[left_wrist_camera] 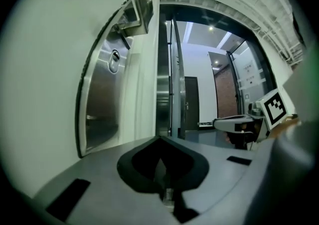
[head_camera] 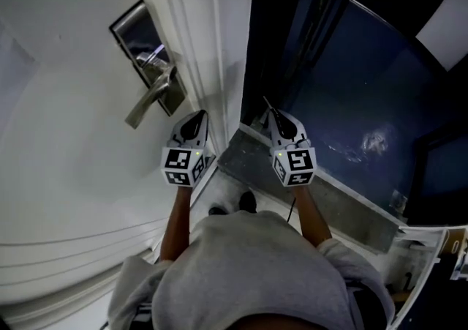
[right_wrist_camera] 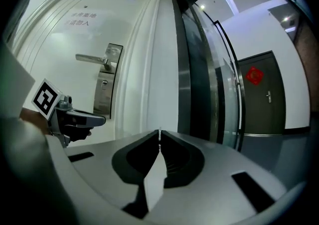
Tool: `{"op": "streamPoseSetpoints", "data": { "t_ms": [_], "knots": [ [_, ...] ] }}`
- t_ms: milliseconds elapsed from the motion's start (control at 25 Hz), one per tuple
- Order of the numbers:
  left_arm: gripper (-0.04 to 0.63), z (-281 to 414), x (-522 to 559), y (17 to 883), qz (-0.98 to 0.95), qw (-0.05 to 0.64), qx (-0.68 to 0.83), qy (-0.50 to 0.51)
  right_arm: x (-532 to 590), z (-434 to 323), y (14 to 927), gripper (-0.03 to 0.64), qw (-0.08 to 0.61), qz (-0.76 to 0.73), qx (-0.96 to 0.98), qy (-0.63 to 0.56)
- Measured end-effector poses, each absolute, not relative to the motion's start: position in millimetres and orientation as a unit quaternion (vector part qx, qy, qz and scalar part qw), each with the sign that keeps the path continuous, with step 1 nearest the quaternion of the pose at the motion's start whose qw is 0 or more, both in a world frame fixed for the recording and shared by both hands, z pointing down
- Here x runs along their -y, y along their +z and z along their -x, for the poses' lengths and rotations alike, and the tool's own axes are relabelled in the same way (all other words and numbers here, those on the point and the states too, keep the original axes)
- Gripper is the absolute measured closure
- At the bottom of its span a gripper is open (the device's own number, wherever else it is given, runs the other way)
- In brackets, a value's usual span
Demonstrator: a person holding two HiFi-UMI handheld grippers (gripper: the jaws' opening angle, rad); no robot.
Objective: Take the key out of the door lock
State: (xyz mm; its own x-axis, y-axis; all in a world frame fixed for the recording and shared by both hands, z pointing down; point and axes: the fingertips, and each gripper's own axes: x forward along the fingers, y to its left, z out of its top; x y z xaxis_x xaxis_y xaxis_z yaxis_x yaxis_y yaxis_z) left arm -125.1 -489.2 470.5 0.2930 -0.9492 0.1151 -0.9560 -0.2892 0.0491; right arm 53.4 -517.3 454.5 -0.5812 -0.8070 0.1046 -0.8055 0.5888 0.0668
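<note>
Off to the left, on the white door (head_camera: 66, 145), sit the steel lock plate (head_camera: 134, 25) and its lever handle (head_camera: 148, 100). Just right of the handle I hold my left gripper (head_camera: 197, 118), jaws closed together with nothing in them. Further right, my right gripper (head_camera: 273, 118) has its jaws all but touching, pinching a thin sliver that looks like the key (head_camera: 266, 105), edge-on at the tips and well clear of the lock plate

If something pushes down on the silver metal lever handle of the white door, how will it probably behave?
The silver metal lever handle looks solid and rigid, so it would probably pivot, not bend. Its polished surface may be slippery to press.
</note>
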Motion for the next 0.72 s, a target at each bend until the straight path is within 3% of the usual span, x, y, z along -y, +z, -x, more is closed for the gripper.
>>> {"op": "streamPoseSetpoints", "data": {
  "t_ms": [720],
  "knots": [
    [0.578,129,492,468,-0.8,0.053,0.597,0.032,522,-41,452,0.586,0.065,-0.452,0.889,-0.022]
  ]
}}
